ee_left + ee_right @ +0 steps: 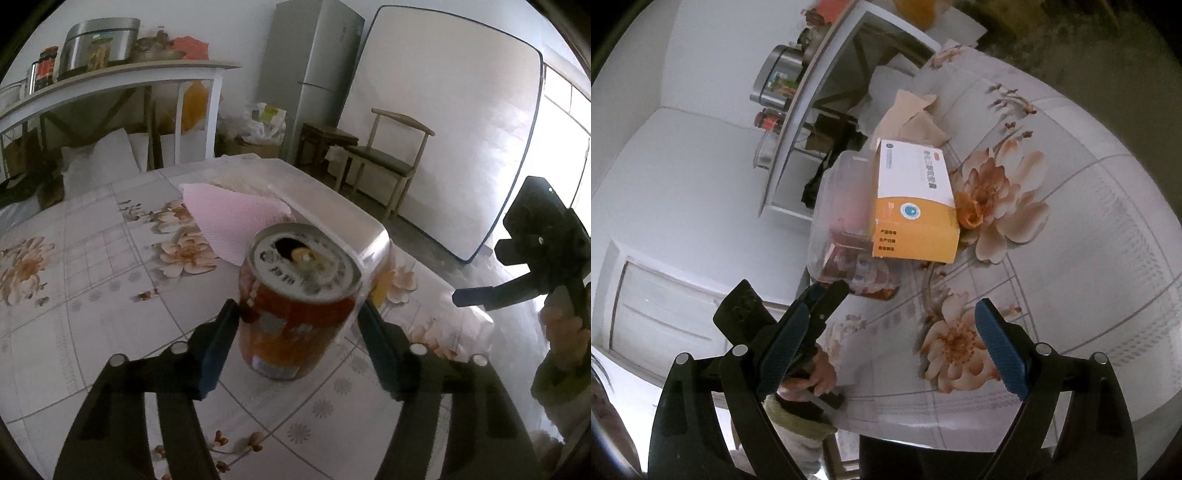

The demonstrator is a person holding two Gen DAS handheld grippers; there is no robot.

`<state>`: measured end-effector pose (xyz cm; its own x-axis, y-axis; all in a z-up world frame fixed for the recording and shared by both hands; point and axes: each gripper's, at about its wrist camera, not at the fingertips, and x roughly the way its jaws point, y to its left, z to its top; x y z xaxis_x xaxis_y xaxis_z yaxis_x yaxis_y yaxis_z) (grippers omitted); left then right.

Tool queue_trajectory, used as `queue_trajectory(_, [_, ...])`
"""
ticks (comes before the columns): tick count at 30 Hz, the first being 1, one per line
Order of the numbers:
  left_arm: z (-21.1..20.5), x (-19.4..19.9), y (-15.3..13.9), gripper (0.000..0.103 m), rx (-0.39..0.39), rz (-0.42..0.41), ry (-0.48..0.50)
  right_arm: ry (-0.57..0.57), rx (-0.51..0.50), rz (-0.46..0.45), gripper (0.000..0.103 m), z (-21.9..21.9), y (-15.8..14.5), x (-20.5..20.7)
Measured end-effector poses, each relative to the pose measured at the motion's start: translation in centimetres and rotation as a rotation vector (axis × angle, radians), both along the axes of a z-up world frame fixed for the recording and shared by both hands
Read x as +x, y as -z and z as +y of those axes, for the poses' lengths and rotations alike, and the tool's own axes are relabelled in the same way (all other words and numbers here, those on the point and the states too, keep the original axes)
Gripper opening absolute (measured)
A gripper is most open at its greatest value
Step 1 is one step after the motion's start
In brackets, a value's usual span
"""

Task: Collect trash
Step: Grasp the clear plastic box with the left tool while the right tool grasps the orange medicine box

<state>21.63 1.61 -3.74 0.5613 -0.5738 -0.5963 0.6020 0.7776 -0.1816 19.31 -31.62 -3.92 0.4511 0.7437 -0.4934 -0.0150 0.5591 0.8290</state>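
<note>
From the left wrist view, an opened orange drink can [295, 302] stands upright on the flower-patterned tablecloth [92, 280], pressed against the near corner of a clear plastic bin [332, 206]. The left gripper [297, 332] has the can between its two fingers [221, 343]; the left pad sits at the can's side and looks to be touching it, while the right pad stands close with the bin's corner just beside it, so whether the can is truly clamped cannot be told. A pink cloth [236, 218] lies just behind the can, leaning on the bin's left side. Right of the bin, off the table's edge, a hand [565, 332] holds the right gripper's black body. Far behind the bin stand a grey fridge [314, 74], a wooden chair [388, 158] and a white shelf table [110, 77] carrying jars and a metal cooker. From the right wrist view, the right gripper [897, 350] hangs released, its blue pads [1001, 350] wide apart over the tablecloth with nothing between them. Beyond it an orange-and-white carton [916, 206] rests on the bin's [834, 199] rim. The can [864, 277] shows dimly by the bin's near end, where the left gripper [827, 295] reaches it, held by a hand [816, 376]. Crumpled beige paper [912, 114] lies on the table beyond the carton.
</note>
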Motion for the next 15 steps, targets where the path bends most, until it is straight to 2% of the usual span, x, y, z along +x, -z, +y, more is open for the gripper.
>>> queue_trajectory(1, [0.0,0.0,-0.1,0.054,0.001,0.000,-0.002,0.000,0.001,0.000,0.088,0.0,0.0,0.0])
queue_trajectory(3, [0.1,0.0,-0.1,0.031,0.006,0.012,-0.015,0.002,0.002,-0.003,0.088,-0.1,-0.2,-0.1])
queue_trajectory(4, [0.2,0.1,-0.1,0.029,0.009,0.021,-0.028,0.002,0.002,-0.005,0.088,-0.1,-0.3,-0.2])
queue_trajectory(11, [1.3,0.1,-0.3,0.029,-0.026,0.039,-0.065,0.002,-0.001,-0.021,0.088,0.0,-1.0,-0.6])
queue_trajectory(15, [1.6,-0.1,-0.9,0.038,-0.017,0.012,-0.074,-0.004,-0.005,-0.035,0.088,0.2,-1.4,-0.6])
